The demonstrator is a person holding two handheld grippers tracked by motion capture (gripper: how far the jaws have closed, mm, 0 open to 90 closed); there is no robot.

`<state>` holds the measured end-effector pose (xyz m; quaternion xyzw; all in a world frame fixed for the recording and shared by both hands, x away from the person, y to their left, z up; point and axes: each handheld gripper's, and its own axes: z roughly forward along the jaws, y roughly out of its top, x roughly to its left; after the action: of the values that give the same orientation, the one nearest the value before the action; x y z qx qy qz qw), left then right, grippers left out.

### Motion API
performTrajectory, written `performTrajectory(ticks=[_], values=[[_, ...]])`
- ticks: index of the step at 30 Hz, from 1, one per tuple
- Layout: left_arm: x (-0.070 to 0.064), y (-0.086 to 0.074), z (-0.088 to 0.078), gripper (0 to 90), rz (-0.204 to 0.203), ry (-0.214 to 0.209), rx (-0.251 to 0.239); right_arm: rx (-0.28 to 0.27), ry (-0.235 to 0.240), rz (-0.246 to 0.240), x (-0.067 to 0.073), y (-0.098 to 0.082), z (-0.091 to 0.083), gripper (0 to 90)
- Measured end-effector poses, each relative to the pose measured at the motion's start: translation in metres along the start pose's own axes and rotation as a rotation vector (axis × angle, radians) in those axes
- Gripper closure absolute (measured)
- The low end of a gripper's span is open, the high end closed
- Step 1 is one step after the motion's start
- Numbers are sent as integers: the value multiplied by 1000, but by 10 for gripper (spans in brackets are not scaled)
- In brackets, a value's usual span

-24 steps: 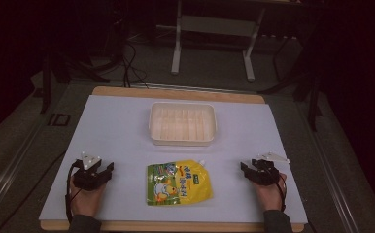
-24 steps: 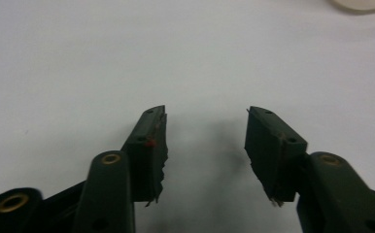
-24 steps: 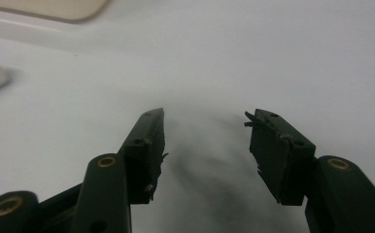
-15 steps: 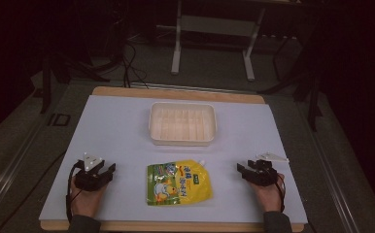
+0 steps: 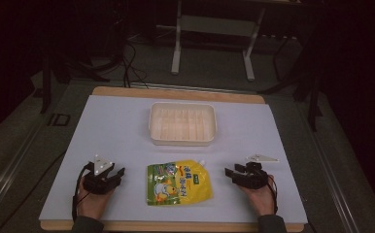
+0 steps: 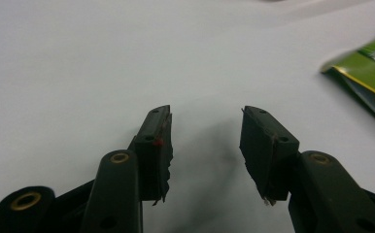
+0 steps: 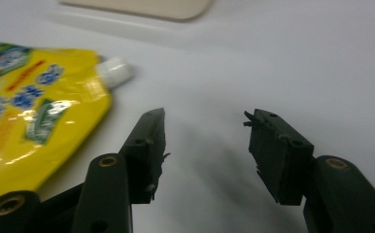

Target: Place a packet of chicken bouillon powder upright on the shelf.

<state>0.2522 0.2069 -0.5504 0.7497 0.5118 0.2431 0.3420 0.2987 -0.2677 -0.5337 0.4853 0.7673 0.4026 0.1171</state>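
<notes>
Over the last moment very little had changed: the right gripper (image 5: 235, 173) had crept a touch inward toward the refill pouch (image 5: 178, 182), while the left gripper (image 5: 115, 175) had stayed where it was, and pouch and tray had not moved. That read as the very start of an approach, with nothing yet grasped and the whole job still ahead.

Both pairs of jaws stood spread and empty, low over the white counter (image 5: 112, 126). In the left gripper view the left gripper (image 6: 206, 133) faced bare counter, with the pouch's green corner (image 6: 370, 68) off to one side. In the right gripper view the right gripper (image 7: 205, 128) pointed just past the pouch (image 7: 35, 116).

The pouch lay flat between the two grippers, near the front edge of the counter and apart from both. It was a soft, glossy bag, yellow and green with cartoon print, bearing a white screw cap (image 7: 113, 71) at its upper right corner. The cream plastic tray (image 5: 182, 124) sat empty just beyond it, toward the back of the counter.
</notes>
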Motion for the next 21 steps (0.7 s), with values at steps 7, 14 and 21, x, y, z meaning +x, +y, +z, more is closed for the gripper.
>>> performTrajectory(ticks=[7,14,21], values=[[-18,3,0,569,53,-41,-6,31,93,15,20,-1,10,494],[-37,5,-1,576,90,-91,-18,54,162,18,36,-3,17,480],[-50,7,-4,622,104,-128,-37,89,201,12,48,-7,26,466]])
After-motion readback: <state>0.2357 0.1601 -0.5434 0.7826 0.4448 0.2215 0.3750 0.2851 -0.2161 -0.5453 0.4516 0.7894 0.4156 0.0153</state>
